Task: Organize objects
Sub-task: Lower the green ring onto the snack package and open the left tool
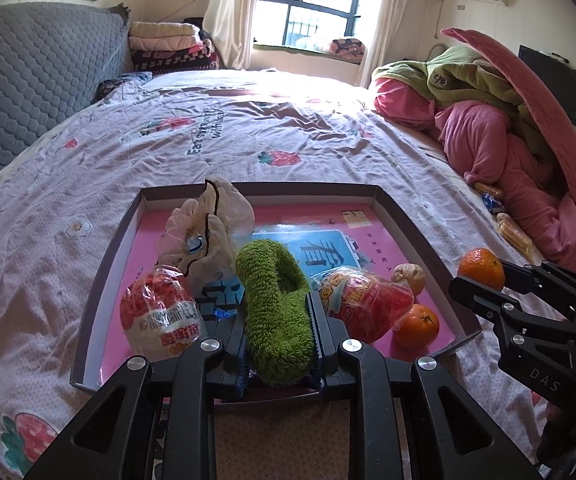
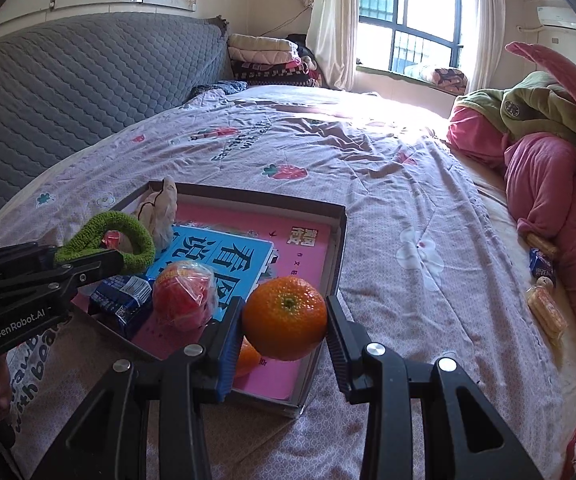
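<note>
On the bed [image 1: 87, 152], a shallow box [image 1: 105, 256] holds red snack packets [image 1: 155, 316], a plastic bag [image 1: 207, 228], an orange [image 1: 416, 326] and a book. The left hand-held gripper [image 1: 277, 332] clamps a green knitted slipper [image 1: 275, 312] above it; the right hand-held gripper [image 2: 285, 316] grips a second orange [image 2: 284, 318] over the box's near corner.

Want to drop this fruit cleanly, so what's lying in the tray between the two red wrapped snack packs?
In the left wrist view, the fuzzy green knitted loop, clamped in the left gripper, hangs between the two red snack packs.
</note>
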The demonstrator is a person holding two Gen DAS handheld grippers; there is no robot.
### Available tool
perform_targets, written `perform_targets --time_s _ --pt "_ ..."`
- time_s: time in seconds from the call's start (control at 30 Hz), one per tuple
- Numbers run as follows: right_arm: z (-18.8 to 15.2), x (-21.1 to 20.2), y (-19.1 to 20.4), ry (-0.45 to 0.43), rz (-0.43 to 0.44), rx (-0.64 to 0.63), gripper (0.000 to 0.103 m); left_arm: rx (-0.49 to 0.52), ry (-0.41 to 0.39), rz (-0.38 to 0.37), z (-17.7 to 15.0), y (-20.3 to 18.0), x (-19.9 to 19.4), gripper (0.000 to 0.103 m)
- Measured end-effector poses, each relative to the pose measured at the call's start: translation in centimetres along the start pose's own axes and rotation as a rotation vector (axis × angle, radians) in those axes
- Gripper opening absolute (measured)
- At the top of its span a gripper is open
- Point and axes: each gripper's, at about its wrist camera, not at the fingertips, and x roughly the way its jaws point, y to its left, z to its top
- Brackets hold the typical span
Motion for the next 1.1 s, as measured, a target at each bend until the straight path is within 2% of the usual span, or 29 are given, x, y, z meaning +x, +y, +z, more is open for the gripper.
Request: perform_targets --time_s 0.37,0.73,0.87,1.0,1.1 --pt "-0.8 0.9 1.1 0.023 -0.053 -0.045 0.040 0.014 0.012 0.023 -0.7 0.3 1.7 0.028" --pt "-1.1 1.4 1.1 0.036 -0.031 -0.029 0.040 0.012 0.025 0.037 -1.1 0.8 2.1 0.031" --pt "-1.2 1.6 1.4 0.041 -0.030 -0.040 0.040 0.024 0.024 0.050 -1.2 0.8 1.9 0.036" --pt "-1.3 1.7 1.1 0.048 -0.029 -0.026 0.040 0.017 0.031 0.061 -1.3 1.2 1.9 0.049" --pt "-1.3 1.6 1.2 0.044 -0.038 -0.027 0.040 0.002 0.034 0.058 -1.4 1.6 1.8 0.052"
